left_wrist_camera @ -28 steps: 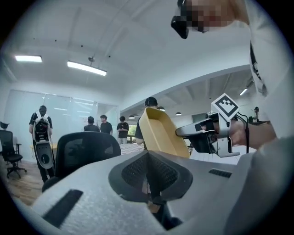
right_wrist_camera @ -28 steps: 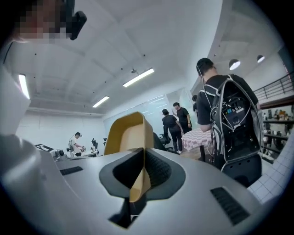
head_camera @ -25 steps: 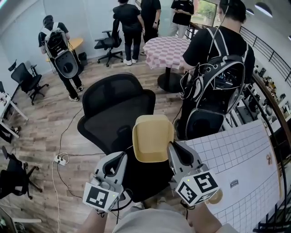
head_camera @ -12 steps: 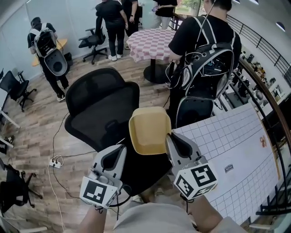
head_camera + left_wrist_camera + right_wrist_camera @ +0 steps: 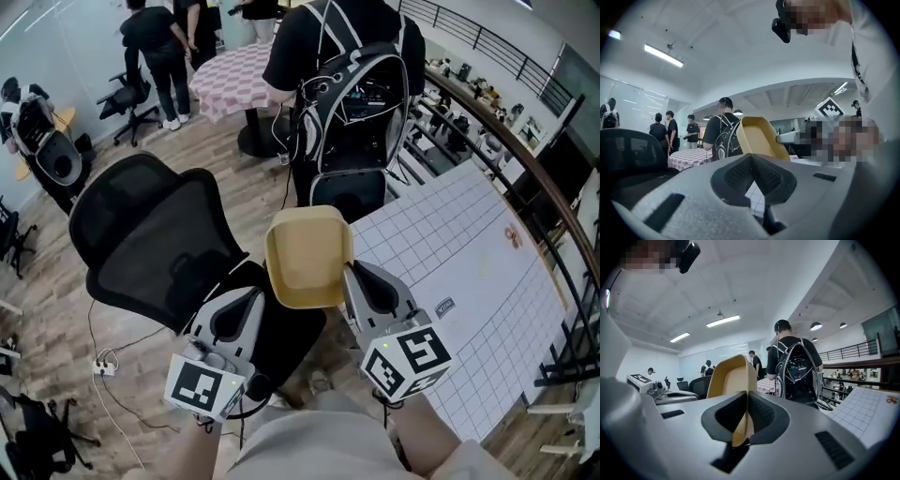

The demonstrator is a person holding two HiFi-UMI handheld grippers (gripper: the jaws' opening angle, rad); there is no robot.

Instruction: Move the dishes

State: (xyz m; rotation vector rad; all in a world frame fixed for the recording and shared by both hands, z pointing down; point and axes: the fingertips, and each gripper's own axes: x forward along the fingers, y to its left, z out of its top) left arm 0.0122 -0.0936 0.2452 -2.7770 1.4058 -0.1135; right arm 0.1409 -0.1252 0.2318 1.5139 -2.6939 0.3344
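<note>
Yellow dish (image 5: 307, 255) clamped in right gripper (image 5: 351, 283); left gripper (image 5: 253, 307) closed, empty; grid mat label (image 5: 443, 305) unreadable.

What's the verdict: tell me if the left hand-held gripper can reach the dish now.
Probably yes. The dish, pinched by its rim in the right hand-held gripper, hangs close beside the left hand-held gripper with only air between them. The left one's jaws are shut and must open first.
</note>
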